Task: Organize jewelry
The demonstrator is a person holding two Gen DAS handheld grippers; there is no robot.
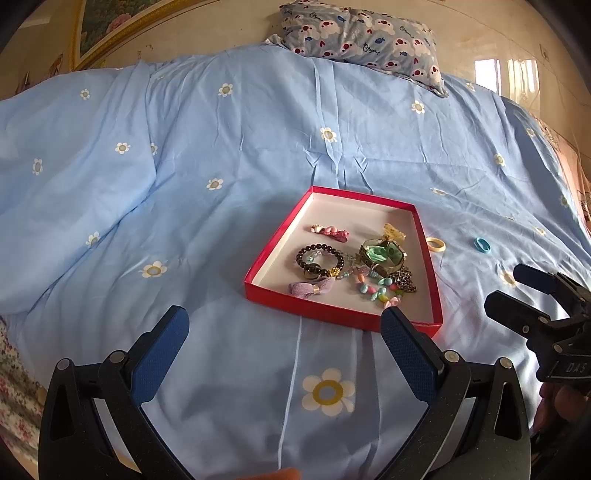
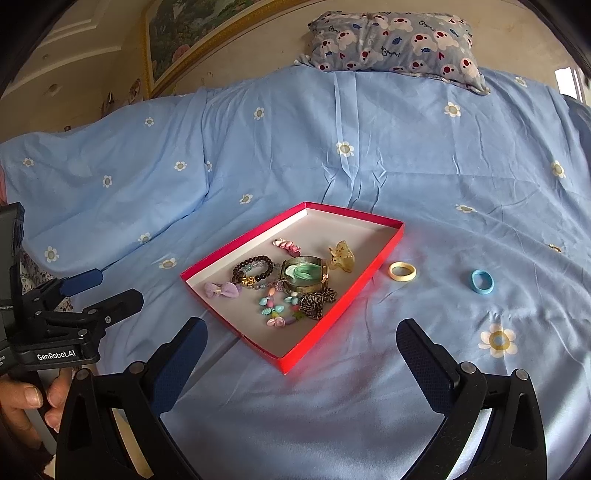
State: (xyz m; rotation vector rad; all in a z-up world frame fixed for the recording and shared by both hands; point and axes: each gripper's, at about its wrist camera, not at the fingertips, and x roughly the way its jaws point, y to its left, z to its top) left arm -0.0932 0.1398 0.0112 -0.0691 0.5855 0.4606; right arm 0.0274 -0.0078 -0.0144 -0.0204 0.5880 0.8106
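Observation:
A red tray (image 1: 430, 254) (image 2: 229, 245) lies on the blue bedspread. It holds a dark bead bracelet (image 1: 319, 261) (image 2: 255, 271), a green-faced watch (image 1: 382, 254) (image 2: 304, 275), a pink clip (image 1: 330, 232), a purple bow (image 2: 221, 290), a chain (image 2: 317, 301) and pastel beads (image 2: 277, 308). A yellow ring (image 1: 435, 244) (image 2: 402, 272) and a blue ring (image 1: 482, 245) (image 2: 482, 281) lie on the bed to the right of the tray. My left gripper (image 1: 284, 328) (image 2: 110, 286) is open and empty in front of the tray. My right gripper (image 2: 301, 341) (image 1: 511, 286) is open and empty, near the tray's front corner.
A patterned pillow (image 1: 360, 38) (image 2: 395, 40) lies at the bed's head. A framed picture (image 2: 192, 33) hangs on the wall at the left. The bedspread (image 1: 221, 155) is creased, with a raised fold on the left side.

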